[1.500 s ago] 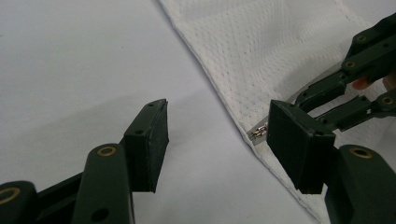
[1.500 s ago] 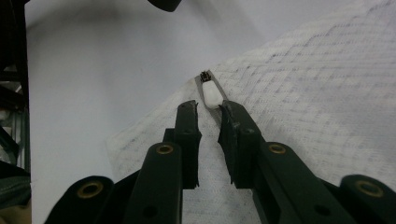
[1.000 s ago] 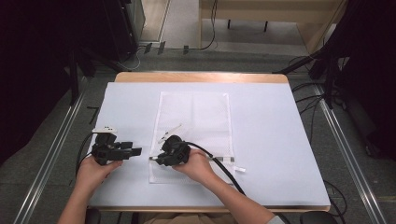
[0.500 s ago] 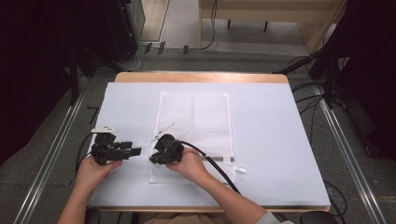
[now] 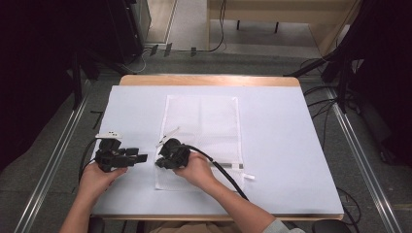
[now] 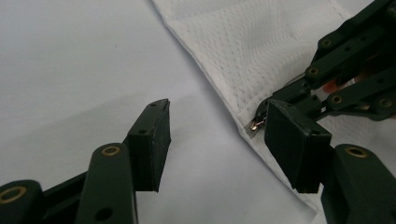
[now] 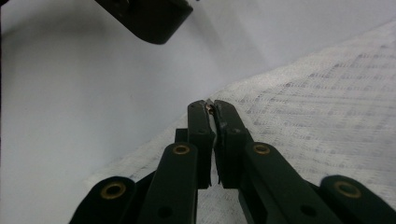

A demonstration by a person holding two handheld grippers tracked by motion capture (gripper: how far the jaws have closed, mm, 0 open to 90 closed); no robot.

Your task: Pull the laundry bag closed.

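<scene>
A white mesh bag [image 5: 204, 121] lies flat in the middle of the table, and its weave shows close up [image 6: 243, 46] [image 7: 327, 107]. On the bag's left edge sits a small metal zipper pull [image 6: 255, 124] [image 7: 210, 106]. My right gripper [image 5: 159, 162] [image 7: 208, 105] is shut on that pull; its jaws have just been closing with the pull pinched between the tips [image 6: 264, 109]. My left gripper [image 5: 141, 158] [image 6: 217, 121] hovers just left of the bag, open with nothing between its pads, which have just narrowed slightly. One of its jaws appears at the top of the right gripper view.
A white cover [image 5: 291, 145] spreads over the table, with a wooden strip [image 5: 209, 80] at the far edge. My right gripper's black cable [image 5: 218, 167] trails across the bag's near end. A small white tag [image 5: 248, 176] lies to the bag's right. Metal rails flank the table.
The right gripper has edged slightly left along the bag's left edge. The left hand has stayed put.
</scene>
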